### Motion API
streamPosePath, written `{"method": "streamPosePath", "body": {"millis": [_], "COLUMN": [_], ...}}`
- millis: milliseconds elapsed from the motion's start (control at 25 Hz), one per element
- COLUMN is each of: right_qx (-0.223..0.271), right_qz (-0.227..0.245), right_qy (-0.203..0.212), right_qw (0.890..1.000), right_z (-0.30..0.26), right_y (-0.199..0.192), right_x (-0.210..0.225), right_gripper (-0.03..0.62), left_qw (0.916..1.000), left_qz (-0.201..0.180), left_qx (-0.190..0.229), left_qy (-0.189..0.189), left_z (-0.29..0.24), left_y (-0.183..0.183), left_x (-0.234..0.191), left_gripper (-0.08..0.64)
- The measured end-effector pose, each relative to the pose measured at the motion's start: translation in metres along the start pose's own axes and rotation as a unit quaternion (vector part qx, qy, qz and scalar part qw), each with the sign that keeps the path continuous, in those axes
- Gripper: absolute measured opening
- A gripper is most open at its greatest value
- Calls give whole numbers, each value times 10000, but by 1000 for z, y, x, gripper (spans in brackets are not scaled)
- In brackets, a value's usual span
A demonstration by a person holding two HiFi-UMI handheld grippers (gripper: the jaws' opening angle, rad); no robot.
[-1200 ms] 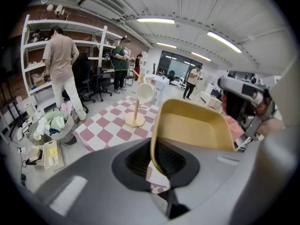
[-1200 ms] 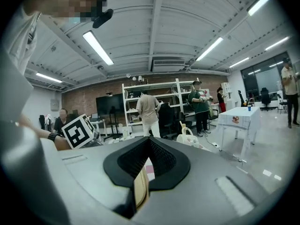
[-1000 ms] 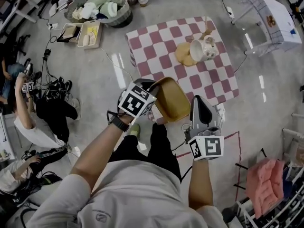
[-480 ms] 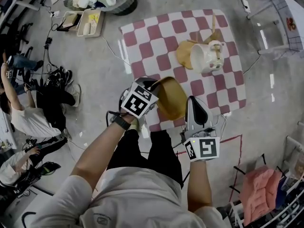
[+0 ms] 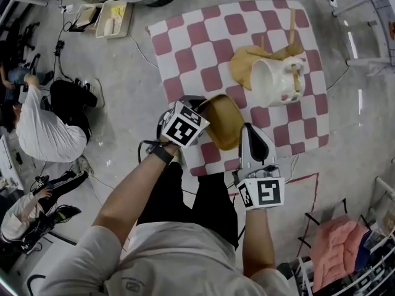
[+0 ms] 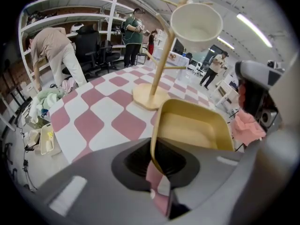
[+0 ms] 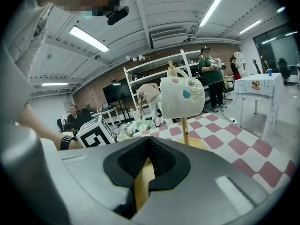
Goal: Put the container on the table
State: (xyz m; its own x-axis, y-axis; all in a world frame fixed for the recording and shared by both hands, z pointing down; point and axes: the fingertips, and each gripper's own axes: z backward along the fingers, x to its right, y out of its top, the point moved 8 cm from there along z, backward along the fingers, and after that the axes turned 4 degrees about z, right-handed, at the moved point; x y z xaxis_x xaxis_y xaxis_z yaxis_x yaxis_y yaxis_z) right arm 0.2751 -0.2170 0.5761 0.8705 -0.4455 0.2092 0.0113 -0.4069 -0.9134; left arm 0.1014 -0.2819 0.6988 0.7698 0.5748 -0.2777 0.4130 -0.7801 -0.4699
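A yellow plastic container (image 5: 223, 121) hangs over the near edge of the red-and-white checked table (image 5: 203, 48). My left gripper (image 5: 196, 117) is shut on the container's left rim (image 6: 153, 144). My right gripper (image 5: 245, 134) is shut on the container's right rim, a thin yellow edge (image 7: 140, 184) between its jaws. The container (image 6: 197, 128) is tilted and looks empty. On the table beyond it stands a wooden mug tree (image 5: 247, 63) carrying a white mug (image 5: 274, 82); the same mug (image 7: 183, 95) shows ahead in the right gripper view.
People sit and bend on the floor at the left (image 5: 43, 134). Trays (image 5: 114, 18) and a basket lie on the floor beyond the table's far left corner. A white stand (image 5: 370, 36) is at the right, pink cloth (image 5: 336, 245) at the lower right.
Both grippers have carried the container forward over the table's near edge. The table and mug tree now lie closer.
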Motion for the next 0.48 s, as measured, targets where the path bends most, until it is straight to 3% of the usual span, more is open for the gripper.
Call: {"method": "streamPosePath", "body": {"millis": [480], "right_qx": [-104], "right_qz": [-199], "right_qy": [-14], "right_qw": [9997], "right_z": [-6], "right_y": [-22], "right_x": [6], "right_gripper": [9], "left_qw": [9995], "left_qz": [33], "left_qx": [-288], "left_qy": [97], "left_z": [-36], "left_y": [-6], "left_x": [-9], "left_gripper": [25]}}
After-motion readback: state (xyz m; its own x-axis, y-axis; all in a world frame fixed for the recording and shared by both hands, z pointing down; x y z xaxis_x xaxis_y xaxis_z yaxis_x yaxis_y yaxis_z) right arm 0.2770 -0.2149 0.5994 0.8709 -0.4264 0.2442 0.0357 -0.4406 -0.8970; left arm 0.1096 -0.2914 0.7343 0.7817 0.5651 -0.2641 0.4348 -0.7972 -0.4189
